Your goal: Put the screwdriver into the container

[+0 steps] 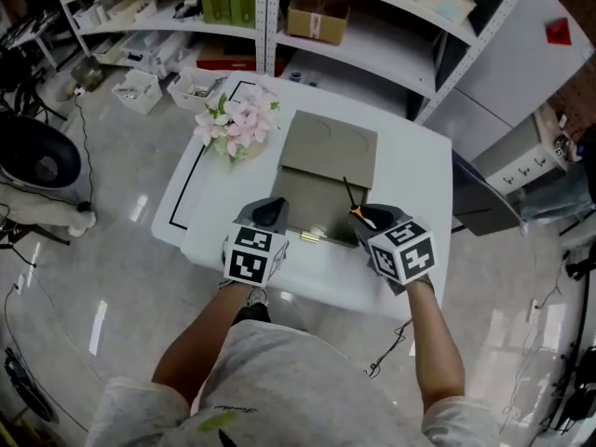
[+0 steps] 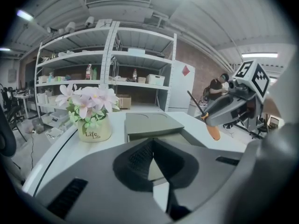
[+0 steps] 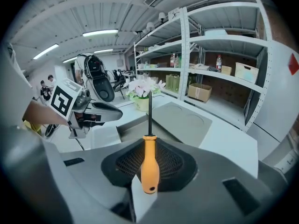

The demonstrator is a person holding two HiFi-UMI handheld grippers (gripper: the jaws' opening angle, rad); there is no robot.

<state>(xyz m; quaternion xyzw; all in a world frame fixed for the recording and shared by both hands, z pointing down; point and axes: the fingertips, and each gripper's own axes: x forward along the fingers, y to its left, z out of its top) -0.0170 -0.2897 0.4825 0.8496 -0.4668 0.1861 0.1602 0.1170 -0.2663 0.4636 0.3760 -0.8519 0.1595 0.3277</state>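
Screwdriver, orange-handled, pinched in our right claw by the grey container; our left claw pressed together.

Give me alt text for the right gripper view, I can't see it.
The right tool grips an orange-handled screwdriver, shaft pointing ahead toward a grey container on a white table. The left tool is at left, flowers and shelves behind.

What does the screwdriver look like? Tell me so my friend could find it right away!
Find the white table in front of the shelves, then the grey container lying open on it. At its right edge, the right gripper pinches the screwdriver. It is the only thing with a bright orange handle and a thin black shaft.
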